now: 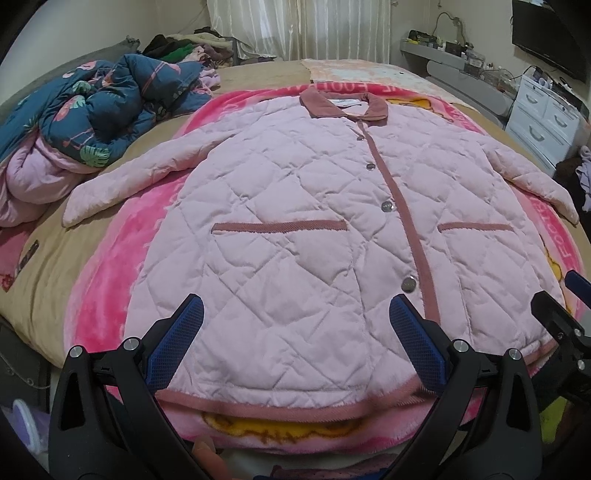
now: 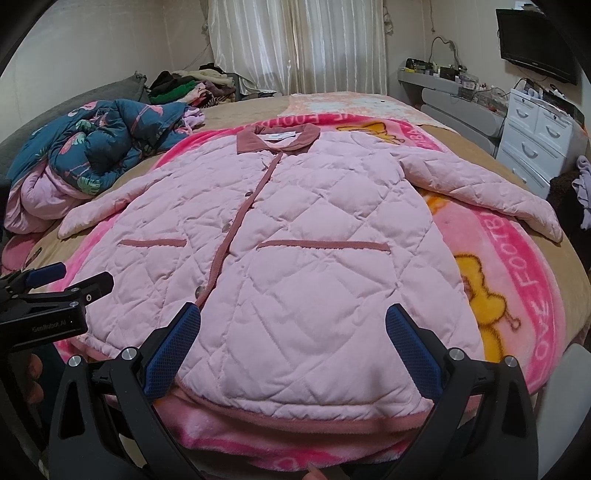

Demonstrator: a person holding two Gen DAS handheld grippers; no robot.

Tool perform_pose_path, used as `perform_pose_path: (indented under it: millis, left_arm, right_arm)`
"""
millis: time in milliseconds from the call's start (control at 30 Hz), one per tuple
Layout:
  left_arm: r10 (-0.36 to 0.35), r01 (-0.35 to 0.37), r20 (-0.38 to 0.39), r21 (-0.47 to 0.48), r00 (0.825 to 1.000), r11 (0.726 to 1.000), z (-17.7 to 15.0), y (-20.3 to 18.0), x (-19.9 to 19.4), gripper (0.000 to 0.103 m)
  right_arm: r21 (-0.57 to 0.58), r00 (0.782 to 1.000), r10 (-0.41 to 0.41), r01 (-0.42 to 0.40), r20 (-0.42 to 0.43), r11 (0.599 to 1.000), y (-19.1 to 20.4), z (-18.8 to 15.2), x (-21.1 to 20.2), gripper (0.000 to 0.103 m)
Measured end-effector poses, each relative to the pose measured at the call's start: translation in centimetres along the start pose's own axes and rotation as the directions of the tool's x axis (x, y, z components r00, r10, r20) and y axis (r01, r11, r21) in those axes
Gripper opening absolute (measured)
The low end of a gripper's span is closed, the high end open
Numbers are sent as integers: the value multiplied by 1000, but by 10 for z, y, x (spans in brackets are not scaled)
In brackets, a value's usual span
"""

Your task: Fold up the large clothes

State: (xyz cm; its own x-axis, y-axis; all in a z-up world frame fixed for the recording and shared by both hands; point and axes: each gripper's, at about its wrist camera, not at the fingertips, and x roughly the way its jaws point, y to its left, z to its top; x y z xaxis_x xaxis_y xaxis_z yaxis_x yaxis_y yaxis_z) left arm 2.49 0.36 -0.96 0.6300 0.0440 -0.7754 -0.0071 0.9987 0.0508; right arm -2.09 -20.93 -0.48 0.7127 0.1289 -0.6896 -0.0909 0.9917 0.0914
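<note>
A pink quilted jacket lies spread flat, front up, on a bright pink fleece blanket that covers a bed. Its darker rose collar points toward the far curtains, both sleeves are stretched outward to the sides, and the front placket is closed with snap buttons. Two trimmed pocket openings sit across the lower front, and the hem with its rose trim lies nearest the cameras.

The left tongs are spread wide, their blue-padded fingers hovering above the lower left part of the jacket near the hem, gripping nothing; whether the pads graze the fabric cannot be told. The right tongs are likewise released and wide apart, poised over the lower right front of the jacket near the hem, empty. In the right wrist view the left tongs show at the left edge, above the blanket beside the jacket's side.

A crumpled dark blue comforter with a flamingo print is heaped on the bed to the left, well apart from the jacket's body, near its left sleeve. A pile of clothes sits at the far left corner, and a white chest of drawers stands to the right of the bed.
</note>
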Motion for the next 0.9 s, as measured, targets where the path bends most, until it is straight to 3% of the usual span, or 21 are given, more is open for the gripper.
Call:
perform_pose_path:
  millis: [533, 900]
  left_arm:
    - [-23, 23, -18, -27, 1000, 999, 85, -6, 47, 94]
    - [-33, 33, -63, -9, 997, 999, 146, -31, 92, 94]
  right_arm:
    - [-24, 1000, -3, 3, -11, 1000, -27, 75, 39, 99]
    - [40, 1000, -9, 10, -14, 999, -68, 132, 81, 99]
